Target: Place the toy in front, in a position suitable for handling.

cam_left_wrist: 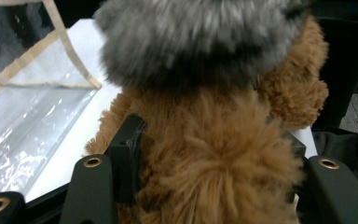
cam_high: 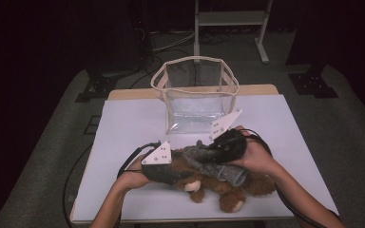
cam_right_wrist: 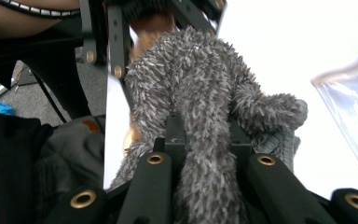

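Note:
A brown teddy bear (cam_high: 228, 192) lies near the front edge of the white table (cam_high: 133, 123), with a grey fuzzy garment (cam_high: 203, 159) draped over it. My left gripper (cam_high: 173, 172) comes in from the left. In the left gripper view its jaws press into the bear's brown fur (cam_left_wrist: 214, 168) just below the grey fuzz (cam_left_wrist: 191, 42). My right gripper (cam_high: 220, 148) reaches in from the right, shut on a fold of the grey garment (cam_right_wrist: 191, 88). The bear's fur (cam_right_wrist: 151, 23) and the left gripper's jaws show beyond it in the right gripper view.
A clear plastic bag (cam_high: 195, 95) with beige trim stands open at the back middle of the table, just behind both grippers; its wall (cam_left_wrist: 28, 102) is close on the left in the left gripper view. Cables trail off the table's front. Dark floor surrounds the table.

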Motion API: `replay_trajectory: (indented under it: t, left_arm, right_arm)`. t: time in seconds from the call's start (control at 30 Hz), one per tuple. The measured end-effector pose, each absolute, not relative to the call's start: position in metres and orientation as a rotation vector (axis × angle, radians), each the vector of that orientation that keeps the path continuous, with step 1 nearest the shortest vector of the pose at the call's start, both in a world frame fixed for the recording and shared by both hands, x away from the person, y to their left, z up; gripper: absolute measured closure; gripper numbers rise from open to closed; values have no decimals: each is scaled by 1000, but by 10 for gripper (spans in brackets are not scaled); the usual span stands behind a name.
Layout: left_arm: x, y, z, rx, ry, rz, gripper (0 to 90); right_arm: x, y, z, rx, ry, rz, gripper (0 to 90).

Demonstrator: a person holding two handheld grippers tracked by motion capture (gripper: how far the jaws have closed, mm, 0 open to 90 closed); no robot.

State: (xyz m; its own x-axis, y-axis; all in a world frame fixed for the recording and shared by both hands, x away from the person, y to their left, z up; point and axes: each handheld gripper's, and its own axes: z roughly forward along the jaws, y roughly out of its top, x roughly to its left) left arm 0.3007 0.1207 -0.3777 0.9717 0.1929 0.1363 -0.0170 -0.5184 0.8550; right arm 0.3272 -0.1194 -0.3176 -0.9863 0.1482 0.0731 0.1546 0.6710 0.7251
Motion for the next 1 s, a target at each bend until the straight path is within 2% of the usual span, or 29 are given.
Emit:
replay_trajectory:
  t: [0.17,0.37,0.57,0.8,0.93,1.0]
  left_arm:
    - [301,129,-387,2113,154,240,419]
    - [302,129,-386,2123,163,242,388]
    - [302,135,-388,2131,177,251,368]
    - [304,136,-387,2130,178,240,322]
    - [303,131,-381,2139,192,260,217]
    - [303,130,-382,2164,188,274,232]
  right_arm:
    - [332,-100,-333,-247,-2827,-1219,761]
    - [329,-108,-330,-266,-2856,-1228,755]
    - [330,-144,-330,-383,-2862,-1279,750]
    - [322,-198,-353,-577,-2792,-1333,746]
    - [313,-206,-362,-599,-2747,-1410,746]
    - [310,-205,-362,-598,-2755,-1426,746]
